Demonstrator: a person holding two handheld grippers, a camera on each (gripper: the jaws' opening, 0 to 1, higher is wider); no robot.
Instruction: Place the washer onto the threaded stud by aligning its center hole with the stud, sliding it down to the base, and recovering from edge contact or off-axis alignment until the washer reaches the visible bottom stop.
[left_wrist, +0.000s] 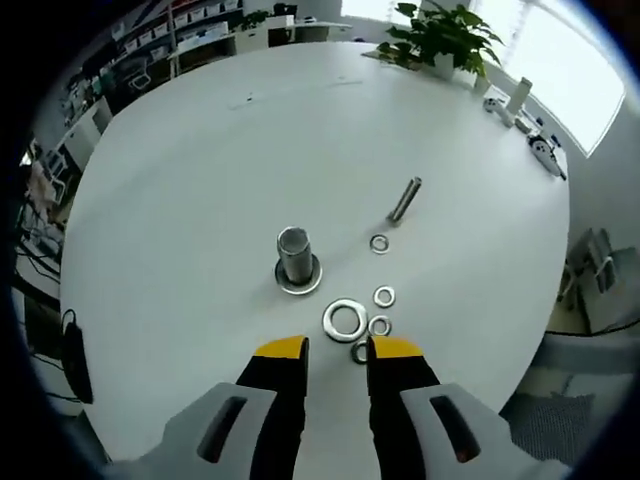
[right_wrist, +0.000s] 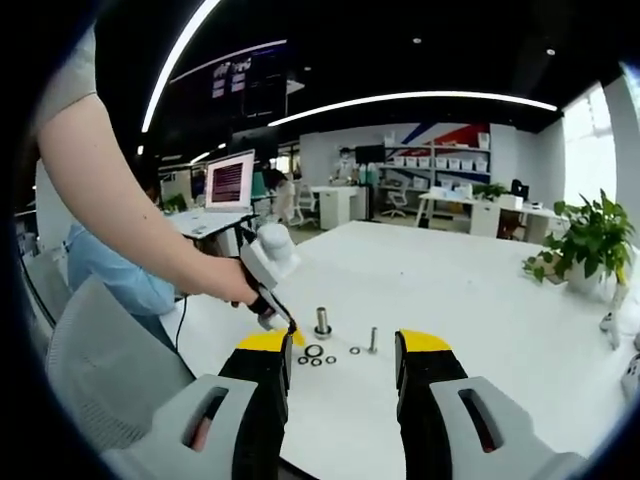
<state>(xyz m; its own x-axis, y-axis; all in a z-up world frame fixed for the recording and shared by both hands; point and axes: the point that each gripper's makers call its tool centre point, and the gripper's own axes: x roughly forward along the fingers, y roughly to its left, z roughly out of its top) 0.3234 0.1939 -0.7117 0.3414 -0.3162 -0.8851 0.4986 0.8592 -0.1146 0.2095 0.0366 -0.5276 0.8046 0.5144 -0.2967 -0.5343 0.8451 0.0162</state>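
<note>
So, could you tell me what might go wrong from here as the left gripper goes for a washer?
1. The large washer lies among small washers, one touching it; the open left gripper could nudge or grab the wrong one.
2. Washers lie flat on the table, so the jaws may slip off.
3. The stud already carries a washer at its base.

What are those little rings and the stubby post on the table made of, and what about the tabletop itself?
The big washer and small washers look like bare steel: silvery grey with bright glints. The threaded stud seems the same metal, duller, standing on its own washer-like base. The slim bolt also looks metallic. The table appears to be a smooth white laminate or painted board, with a soft matte sheen.
</note>
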